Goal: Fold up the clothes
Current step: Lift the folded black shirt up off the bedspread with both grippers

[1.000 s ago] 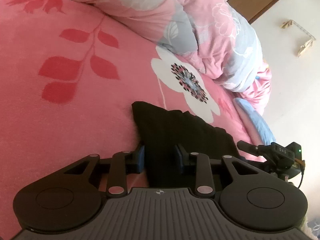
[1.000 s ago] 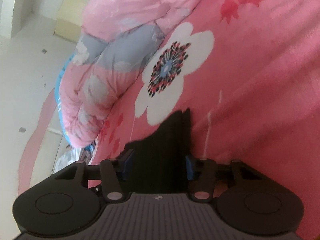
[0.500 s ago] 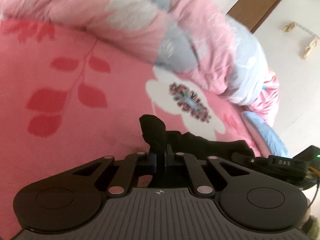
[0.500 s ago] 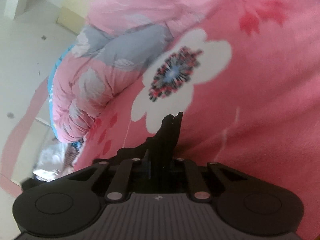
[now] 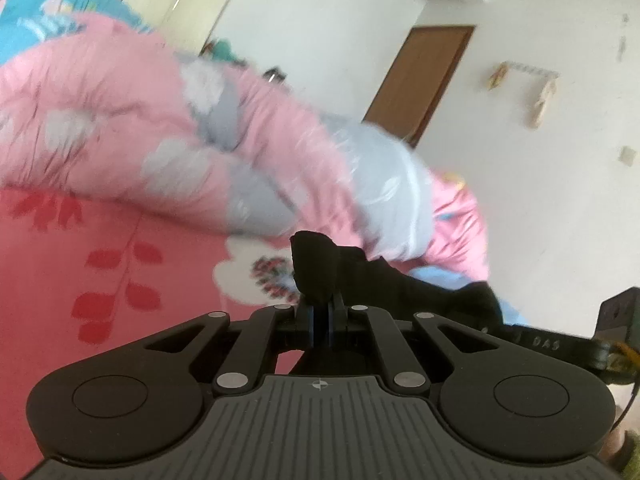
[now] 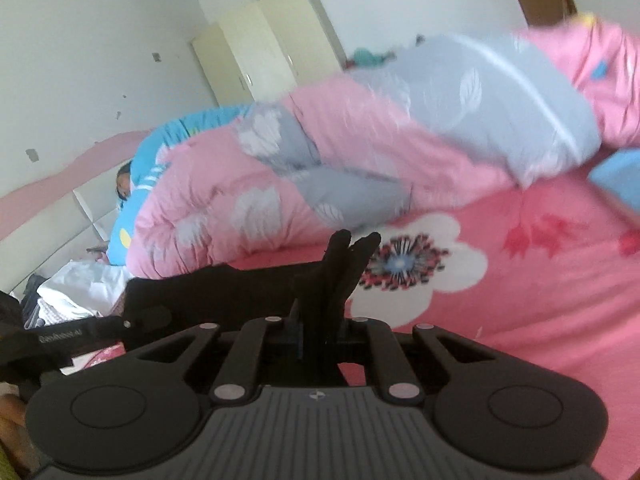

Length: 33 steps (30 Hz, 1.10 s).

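Now both the left gripper and right gripper pinch a black garment (stretched between them) above the pink bedsheet.

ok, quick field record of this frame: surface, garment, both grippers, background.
surface: pink floral bedsheet
garment: black garment, pinched at two points and stretched between the grippers
left gripper: left gripper shut on the black garment, a bunch of cloth sticking out above the fingers
right gripper: right gripper shut on the black garment, folds sticking out past the fingers
bedding: rumpled pink and grey quilt behind the garment
background: brown door, cream wardrobe
image quality: motion blur on bedding
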Each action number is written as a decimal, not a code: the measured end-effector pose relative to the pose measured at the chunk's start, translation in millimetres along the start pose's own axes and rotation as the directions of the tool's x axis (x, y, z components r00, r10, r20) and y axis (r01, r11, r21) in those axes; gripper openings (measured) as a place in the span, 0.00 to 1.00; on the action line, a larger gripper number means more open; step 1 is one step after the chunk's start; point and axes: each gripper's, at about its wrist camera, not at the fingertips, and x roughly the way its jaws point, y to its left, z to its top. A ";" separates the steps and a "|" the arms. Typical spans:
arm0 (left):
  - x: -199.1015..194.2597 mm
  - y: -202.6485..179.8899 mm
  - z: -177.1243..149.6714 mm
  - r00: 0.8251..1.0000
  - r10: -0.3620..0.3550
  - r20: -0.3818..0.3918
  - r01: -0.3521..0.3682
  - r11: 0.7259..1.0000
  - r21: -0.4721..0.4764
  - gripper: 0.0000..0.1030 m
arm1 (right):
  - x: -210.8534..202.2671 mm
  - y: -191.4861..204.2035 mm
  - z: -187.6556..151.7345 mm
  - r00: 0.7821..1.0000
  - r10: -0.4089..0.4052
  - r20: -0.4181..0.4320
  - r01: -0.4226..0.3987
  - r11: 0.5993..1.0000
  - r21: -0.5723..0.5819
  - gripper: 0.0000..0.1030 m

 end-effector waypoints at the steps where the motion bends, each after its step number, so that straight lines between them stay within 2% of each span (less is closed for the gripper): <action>1: -6.3 -7.0 1.6 1.000 -0.010 0.013 0.010 1.000 0.009 0.04 | -9.9 3.7 0.4 1.000 -0.006 0.016 0.007 1.000 -0.010 0.10; 9: -36.0 -63.9 14.4 0.993 -0.085 0.077 0.078 0.993 0.084 0.04 | -85.4 24.1 7.5 0.986 -0.044 0.161 0.057 0.995 -0.077 0.10; 16: -21.5 -113.6 25.1 0.984 -0.165 0.069 0.152 0.975 0.162 0.04 | -143.6 19.3 22.4 0.948 -0.106 0.301 0.139 0.986 -0.091 0.10; 20: -2.9 -148.1 33.3 0.976 -0.209 0.057 0.193 0.959 0.210 0.04 | -174.5 4.4 35.3 0.913 -0.152 0.380 0.199 0.976 -0.087 0.10; 25: 24.5 -202.3 42.6 0.952 -0.299 0.060 0.271 0.921 0.281 0.04 | -204.2 -17.5 55.7 0.859 -0.246 0.449 0.318 0.943 -0.092 0.10; 30: 63.5 -258.0 51.1 0.927 -0.371 0.052 0.332 0.877 0.348 0.04 | -228.3 -49.1 84.2 0.796 -0.350 0.494 0.440 0.895 -0.075 0.10; 33: 90.7 -282.9 55.2 0.912 -0.408 0.052 0.364 0.859 0.361 0.04 | -239.7 -69.6 103.9 0.748 -0.404 0.527 0.510 0.857 -0.067 0.10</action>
